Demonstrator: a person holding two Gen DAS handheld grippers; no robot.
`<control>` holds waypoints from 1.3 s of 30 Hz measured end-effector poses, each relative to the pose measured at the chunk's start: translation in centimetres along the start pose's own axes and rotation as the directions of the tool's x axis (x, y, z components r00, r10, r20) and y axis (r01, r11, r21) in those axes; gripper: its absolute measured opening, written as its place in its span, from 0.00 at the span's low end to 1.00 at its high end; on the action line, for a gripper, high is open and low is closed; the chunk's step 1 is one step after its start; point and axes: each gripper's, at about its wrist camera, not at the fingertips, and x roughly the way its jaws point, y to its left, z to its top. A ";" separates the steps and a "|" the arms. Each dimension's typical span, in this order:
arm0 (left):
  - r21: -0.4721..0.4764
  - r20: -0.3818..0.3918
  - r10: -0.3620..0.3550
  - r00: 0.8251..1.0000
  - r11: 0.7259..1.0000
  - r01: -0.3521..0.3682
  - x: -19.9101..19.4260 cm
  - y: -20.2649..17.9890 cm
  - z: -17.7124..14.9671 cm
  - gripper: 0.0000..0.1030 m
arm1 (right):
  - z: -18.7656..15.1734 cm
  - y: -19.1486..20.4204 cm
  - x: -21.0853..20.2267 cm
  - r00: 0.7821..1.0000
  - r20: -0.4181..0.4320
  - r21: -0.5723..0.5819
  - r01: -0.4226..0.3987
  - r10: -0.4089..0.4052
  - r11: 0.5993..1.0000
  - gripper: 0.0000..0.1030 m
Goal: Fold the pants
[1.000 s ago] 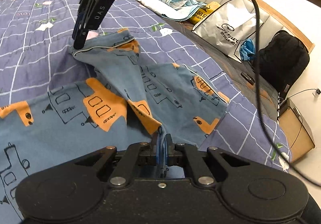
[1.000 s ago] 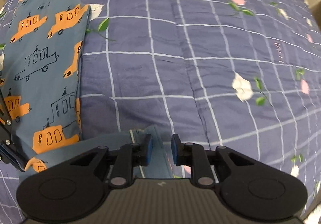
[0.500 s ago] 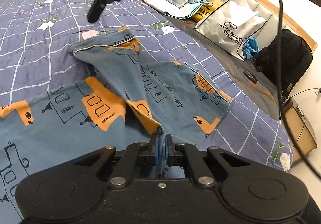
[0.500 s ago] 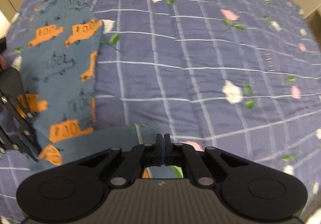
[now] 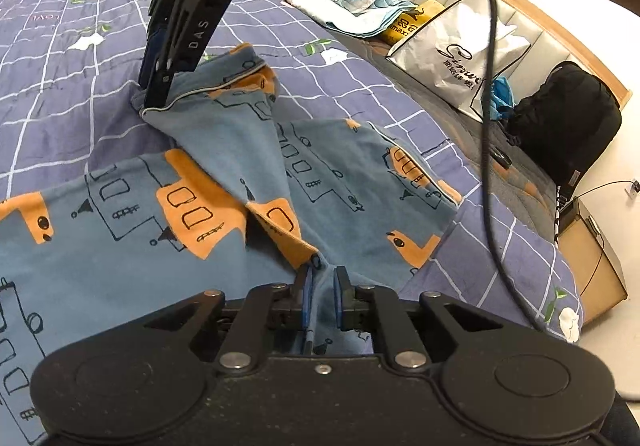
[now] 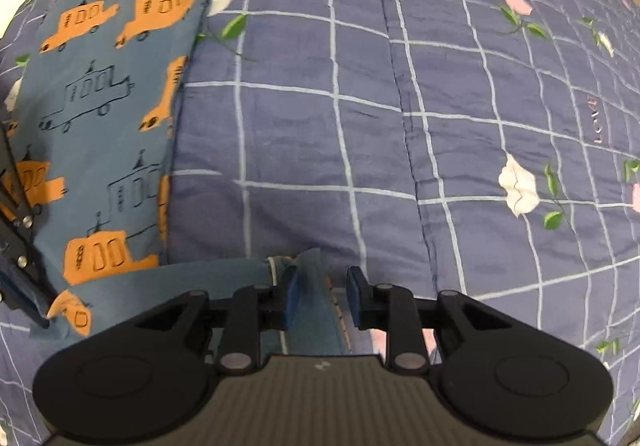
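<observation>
Blue pants [image 5: 224, 150] printed with orange cars lie spread on a purple checked quilt [image 5: 60, 118]. My left gripper [image 5: 322, 298] sits low at a raised fold of the pants. Its jaws are opening, and the fold stands loosely between the pads. My right gripper [image 5: 151, 94], held by a hand, points down onto the piped waistband corner [image 5: 208, 90]. In the right wrist view, the right gripper [image 6: 322, 294] is opening, with that corner of the pants [image 6: 100, 86] lying between its parted pads.
Along the headboard lie a white shopping bag [image 5: 460, 62], a black backpack [image 5: 568, 126] and a heap of light clothes [image 5: 360, 6]. A black cable [image 5: 488, 126] hangs across the view. A wooden nightstand [image 5: 592, 258] stands past the bed's edge. Bare quilt [image 6: 360, 126] stretches right of the pants.
The right gripper lifted off the waistband shut, then came back down onto the corner with its jaws now apart. The left gripper's jaws have widened around the fold.
</observation>
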 end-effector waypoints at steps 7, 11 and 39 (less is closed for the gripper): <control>-0.027 -0.007 0.000 1.000 1.000 0.000 0.2 0.3 0.2 0.11 | -0.3 -0.3 -0.9 0.998 0.017 0.000 -0.062 0.062 0.998 0.05; -0.023 -0.011 0.019 1.000 1.000 -0.019 -0.2 0.0 0.3 0.11 | -3.1 0.2 -5.6 0.987 0.157 0.060 -0.035 0.025 0.998 0.05; 0.224 -0.206 0.122 0.971 0.972 -0.075 1.7 -7.4 1.7 0.11 | -30.5 16.2 -7.5 0.916 0.394 0.463 -0.129 -0.073 0.877 0.05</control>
